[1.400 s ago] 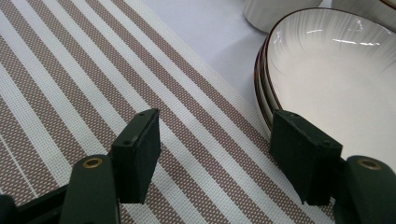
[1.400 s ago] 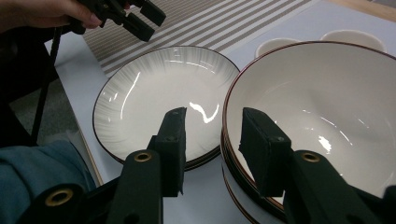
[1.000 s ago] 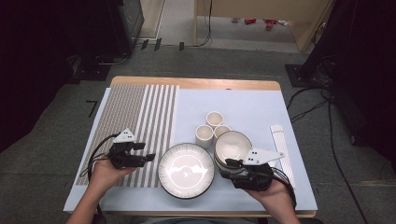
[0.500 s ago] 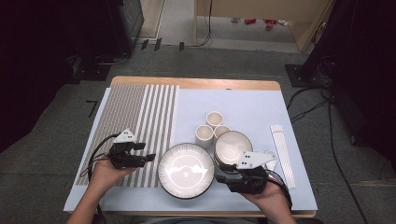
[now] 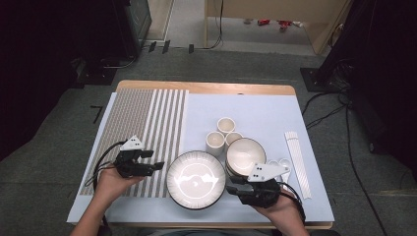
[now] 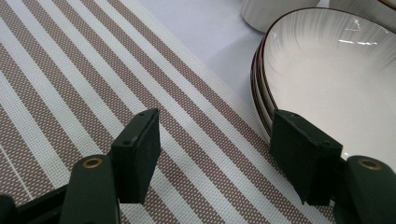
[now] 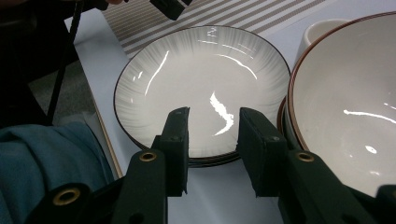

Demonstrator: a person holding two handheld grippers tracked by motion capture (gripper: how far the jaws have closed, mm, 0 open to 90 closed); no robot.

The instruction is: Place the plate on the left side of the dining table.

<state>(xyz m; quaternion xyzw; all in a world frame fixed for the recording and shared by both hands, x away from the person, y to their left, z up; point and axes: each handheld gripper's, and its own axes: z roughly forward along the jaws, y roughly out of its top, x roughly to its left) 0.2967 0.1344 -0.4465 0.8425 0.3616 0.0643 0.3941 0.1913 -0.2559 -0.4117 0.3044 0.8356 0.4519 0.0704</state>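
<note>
A stack of white, dark-rimmed plates (image 5: 195,179) sits at the table's near edge. My left gripper (image 5: 158,166) is open over the striped mat (image 5: 142,123), just left of the stack. In the left gripper view its jaws (image 6: 215,135) stand wide with only mat between them, and the right jaw is beside the plates' rim (image 6: 327,70). My right gripper (image 5: 231,184) is at the stack's right side. Its jaws (image 7: 212,126) have just been closing. They still stand apart over the near rim of the top plate (image 7: 196,70), and the pads do not press on it.
A stack of bowls (image 5: 245,155) stands right of the plates, close to my right gripper, and also shows in the right gripper view (image 7: 345,93). Three small cups (image 5: 225,125) stand behind. White spoons (image 5: 280,164) and a white strip (image 5: 297,162) lie at the right. A blue sleeve (image 7: 51,158) is near.
My right gripper has shifted a little to the left, from in front of the bowls toward the plates' right rim. The left gripper has stayed put.
</note>
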